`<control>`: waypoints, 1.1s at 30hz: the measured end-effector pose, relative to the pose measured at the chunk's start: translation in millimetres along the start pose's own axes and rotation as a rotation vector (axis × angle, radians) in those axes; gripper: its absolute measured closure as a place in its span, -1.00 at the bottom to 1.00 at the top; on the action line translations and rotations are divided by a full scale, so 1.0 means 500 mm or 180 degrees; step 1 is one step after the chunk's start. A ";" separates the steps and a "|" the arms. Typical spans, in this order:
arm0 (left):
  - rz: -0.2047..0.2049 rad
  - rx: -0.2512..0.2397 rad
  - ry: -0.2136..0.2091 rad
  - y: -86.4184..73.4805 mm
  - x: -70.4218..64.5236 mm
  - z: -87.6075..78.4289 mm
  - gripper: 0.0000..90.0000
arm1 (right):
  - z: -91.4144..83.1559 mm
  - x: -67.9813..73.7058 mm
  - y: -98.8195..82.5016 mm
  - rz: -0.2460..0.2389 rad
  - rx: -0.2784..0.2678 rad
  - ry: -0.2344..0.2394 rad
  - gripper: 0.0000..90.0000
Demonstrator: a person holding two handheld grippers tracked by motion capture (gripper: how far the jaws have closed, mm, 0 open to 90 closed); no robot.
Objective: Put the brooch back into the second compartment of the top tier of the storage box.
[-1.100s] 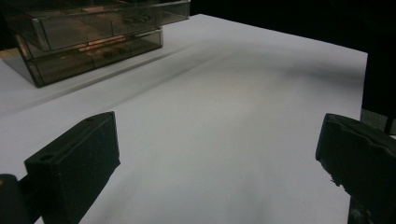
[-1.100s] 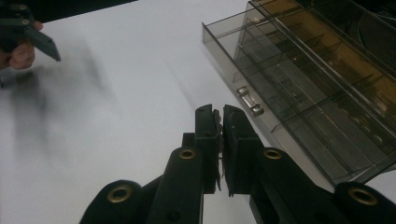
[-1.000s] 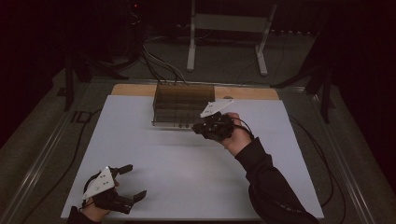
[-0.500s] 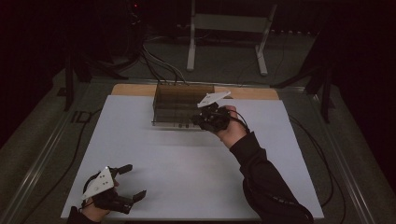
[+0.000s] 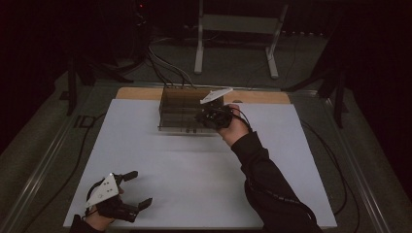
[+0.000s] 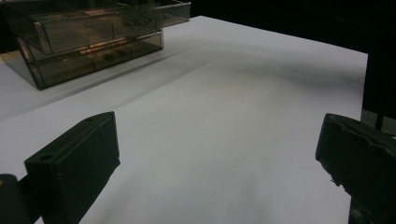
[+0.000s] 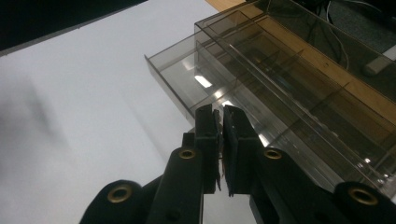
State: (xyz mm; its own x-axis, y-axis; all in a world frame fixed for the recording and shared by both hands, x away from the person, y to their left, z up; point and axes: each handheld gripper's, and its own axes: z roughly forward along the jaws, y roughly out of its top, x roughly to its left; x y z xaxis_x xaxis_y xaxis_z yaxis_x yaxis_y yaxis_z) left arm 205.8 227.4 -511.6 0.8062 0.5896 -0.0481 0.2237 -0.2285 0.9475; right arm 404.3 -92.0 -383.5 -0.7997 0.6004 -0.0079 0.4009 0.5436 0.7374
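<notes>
A smoky clear drawer box [image 5: 180, 112] stands at the back middle of the white table [image 5: 194, 174]. My right gripper [image 5: 200, 118] is raised at the box's front right, grey plate on top, with the person's dark sleeve behind it. In the right gripper view its jaws [image 7: 220, 116] are pressed almost together, tips at the front of the drawer box [image 7: 289, 88], whose top drawer sticks out a little. I see nothing clearly held between them. My left gripper [image 5: 138, 189] rests open at the near left corner, jaws [image 6: 219, 154] wide apart over bare table, far from the drawer box [image 6: 93, 42].
A wooden board [image 5: 141, 93] lies under the box along the table's back edge. Cables [image 5: 165, 68] and a white metal stand [image 5: 238, 29] sit on the dark floor beyond. A cable [image 5: 335, 165] trails off the table's right side.
My right gripper has moved back and slightly right, rising against the front right of the drawer box. The left gripper has stayed still.
</notes>
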 end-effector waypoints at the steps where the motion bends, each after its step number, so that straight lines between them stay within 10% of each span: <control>1: 0.0002 -0.0001 -0.0008 0.000 0.000 0.000 -0.99 | 0.003 -0.001 0.002 -0.0003 0.0001 -0.0002 0.90; 33: 0.0005 -0.0005 -0.0009 0.000 0.001 0.000 -0.99 | 0.137 -0.037 0.015 0.0323 0.0144 -0.0022 0.89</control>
State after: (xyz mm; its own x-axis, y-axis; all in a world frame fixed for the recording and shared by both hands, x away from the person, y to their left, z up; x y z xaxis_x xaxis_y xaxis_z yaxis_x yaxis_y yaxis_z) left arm 206.5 227.7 -512.0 0.8081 0.5872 -0.0475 0.2216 -0.2282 0.9481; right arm 452.5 -59.0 -424.0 -0.7509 0.6576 0.0606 0.4995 0.5056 0.7035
